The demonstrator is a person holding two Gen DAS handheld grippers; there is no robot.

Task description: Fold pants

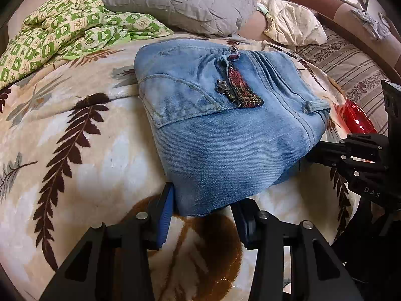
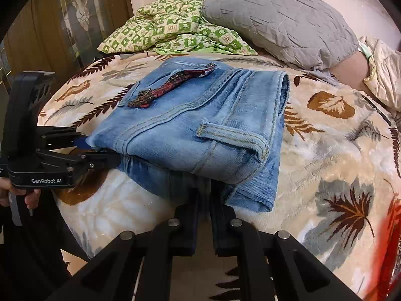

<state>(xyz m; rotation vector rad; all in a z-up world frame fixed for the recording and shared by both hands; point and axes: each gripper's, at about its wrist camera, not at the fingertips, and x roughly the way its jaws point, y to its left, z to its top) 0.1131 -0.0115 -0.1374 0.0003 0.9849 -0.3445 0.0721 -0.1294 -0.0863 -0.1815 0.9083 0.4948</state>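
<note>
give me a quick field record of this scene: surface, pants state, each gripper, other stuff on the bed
surface: bed with leaf-print blanket
pants: blue jeans folded into a compact bundle, beaded pocket on top
left gripper: at the bundle's near edge, fingers either side of the denim
right gripper: shut on the jeans' lower layers at the near edge
behind jeans: grey pillow, green checked quilt
other: red shiny item at the bed's edge, identity unclear
</note>
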